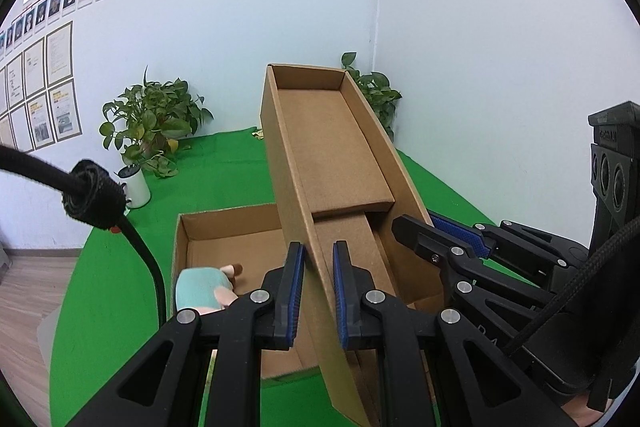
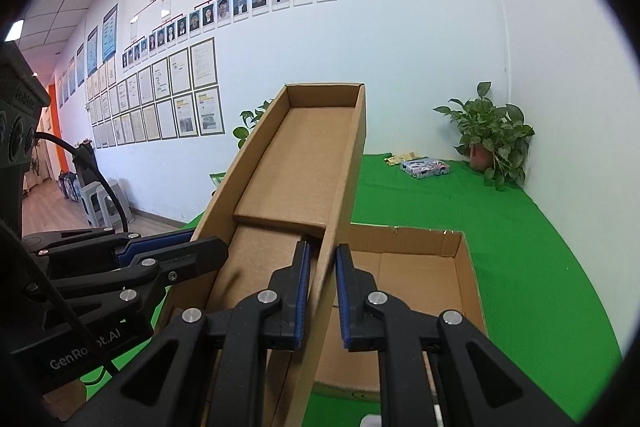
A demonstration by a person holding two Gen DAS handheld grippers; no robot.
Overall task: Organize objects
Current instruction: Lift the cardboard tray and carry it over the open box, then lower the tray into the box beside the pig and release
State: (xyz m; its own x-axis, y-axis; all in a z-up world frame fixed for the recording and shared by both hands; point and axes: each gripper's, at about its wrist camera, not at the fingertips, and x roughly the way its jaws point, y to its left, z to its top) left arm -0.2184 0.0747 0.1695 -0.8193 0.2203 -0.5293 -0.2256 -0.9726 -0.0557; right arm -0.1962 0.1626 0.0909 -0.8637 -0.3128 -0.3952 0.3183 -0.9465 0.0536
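I'm holding the long cardboard tray [image 1: 332, 147] between both grippers. The left gripper [image 1: 318, 291] is pinching the tray's left side wall, pads clamped narrow on the cardboard; the right gripper [image 2: 322, 291] is doing the same on the opposite wall. The tray's long axis is running straight away from both hands, far end tilted up, so neither hand is nearer; they are sitting side by side at the near end. Both grippers are pointing forward and somewhat down.

Below and ahead, the open cardboard box [image 1: 224, 227] is resting on the green cloth [image 1: 224, 171], with a plush toy [image 1: 200, 287] lying at its near left corner. From the right wrist the box looks empty, though the tray is hiding much of its floor. I'm judging the tray is meant for the box, perhaps as its lid, so the coming move depends on lining up its long axis with the box opening.
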